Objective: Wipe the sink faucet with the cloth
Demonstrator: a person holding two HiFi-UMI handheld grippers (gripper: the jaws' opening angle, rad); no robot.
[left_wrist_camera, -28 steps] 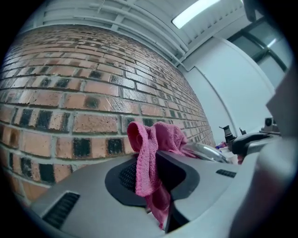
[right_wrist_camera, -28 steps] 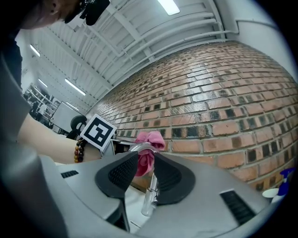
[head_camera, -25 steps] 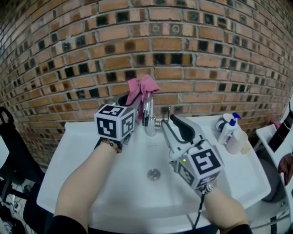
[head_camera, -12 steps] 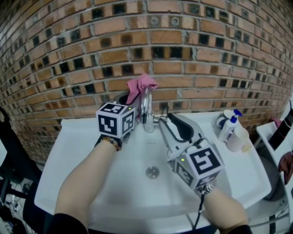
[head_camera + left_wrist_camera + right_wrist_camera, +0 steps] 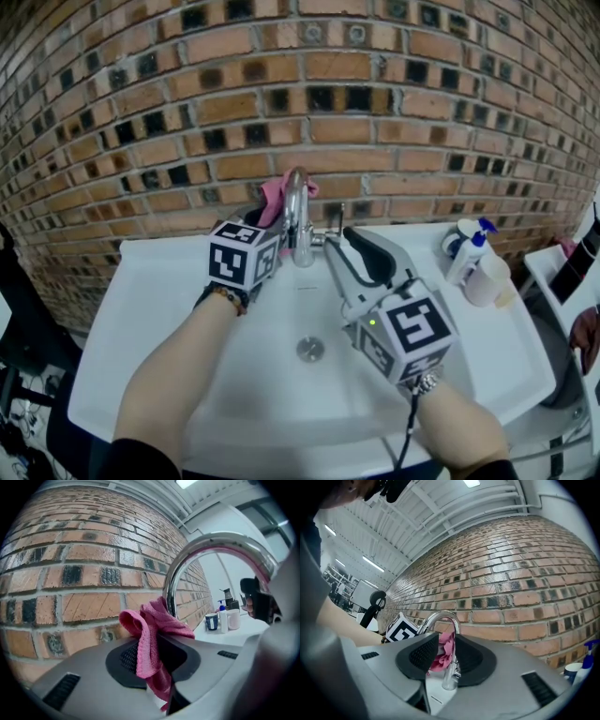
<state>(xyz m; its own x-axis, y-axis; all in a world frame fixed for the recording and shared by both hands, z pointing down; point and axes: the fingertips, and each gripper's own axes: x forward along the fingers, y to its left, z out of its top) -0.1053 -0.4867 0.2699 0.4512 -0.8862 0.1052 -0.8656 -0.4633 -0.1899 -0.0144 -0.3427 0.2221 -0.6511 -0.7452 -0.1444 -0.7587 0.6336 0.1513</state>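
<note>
The chrome faucet (image 5: 298, 225) rises at the back of the white sink (image 5: 169, 281). My left gripper (image 5: 266, 212) is just left of the faucet's neck, shut on a pink cloth (image 5: 276, 193) that bunches against the arch. In the left gripper view the cloth (image 5: 151, 637) hangs pinched between the dark pads, and the faucet arch (image 5: 211, 543) curves over it to the right. My right gripper (image 5: 350, 247) hovers over the basin just right of the faucet, open and holding nothing. Through its jaws I see the faucet (image 5: 451, 670) and the cloth (image 5: 443, 651) farther off.
A brick wall (image 5: 394, 122) stands right behind the sink. A spray bottle (image 5: 469, 255), a white cup (image 5: 487, 286) and a dark mug (image 5: 453, 251) crowd the sink's right rear corner. The drain (image 5: 310, 350) lies mid-basin. A black chair (image 5: 28, 328) is off to the left.
My left gripper has sunk with the cloth, from above the faucet's top to beside its neck. The right gripper has stayed in place.
</note>
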